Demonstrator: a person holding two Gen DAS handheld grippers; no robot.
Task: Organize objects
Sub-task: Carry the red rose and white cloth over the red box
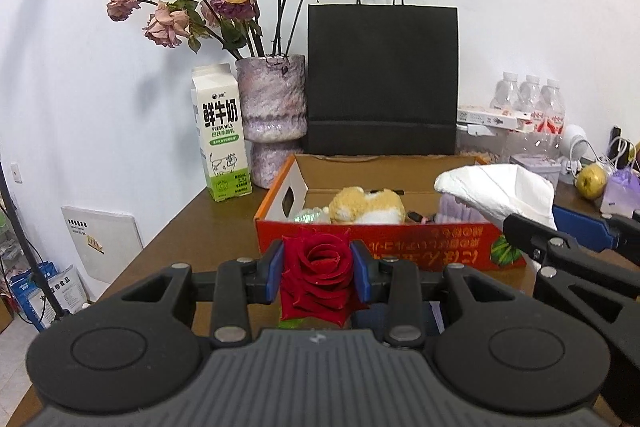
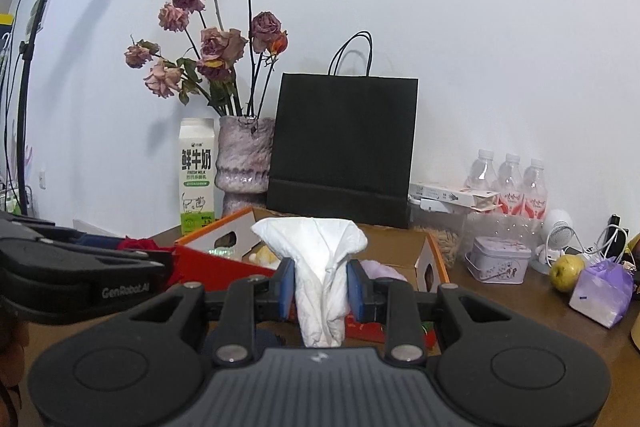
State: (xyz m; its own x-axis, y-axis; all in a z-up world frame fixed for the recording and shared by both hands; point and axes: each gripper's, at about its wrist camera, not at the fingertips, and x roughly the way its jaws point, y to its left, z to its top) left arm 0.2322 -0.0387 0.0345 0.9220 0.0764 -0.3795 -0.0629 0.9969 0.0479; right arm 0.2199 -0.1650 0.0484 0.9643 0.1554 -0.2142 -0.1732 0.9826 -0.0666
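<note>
Right now my left gripper (image 1: 318,273) is clamped on a red rose (image 1: 317,275), low in the centre of the left wrist view, its blue pads pressing the bloom from both sides. My right gripper (image 2: 322,287) pinches a crumpled white tissue (image 2: 320,267) the same way, at lower centre of its own view. Just beyond both sits the open orange cardboard box (image 1: 280,223), with a tan plush toy (image 1: 366,205) inside. Behind the box, at mid-frame, stand a black paper bag (image 1: 382,79), a vase of dried roses (image 1: 272,99) and a milk carton (image 1: 220,131) on the brown table (image 1: 200,231).
</note>
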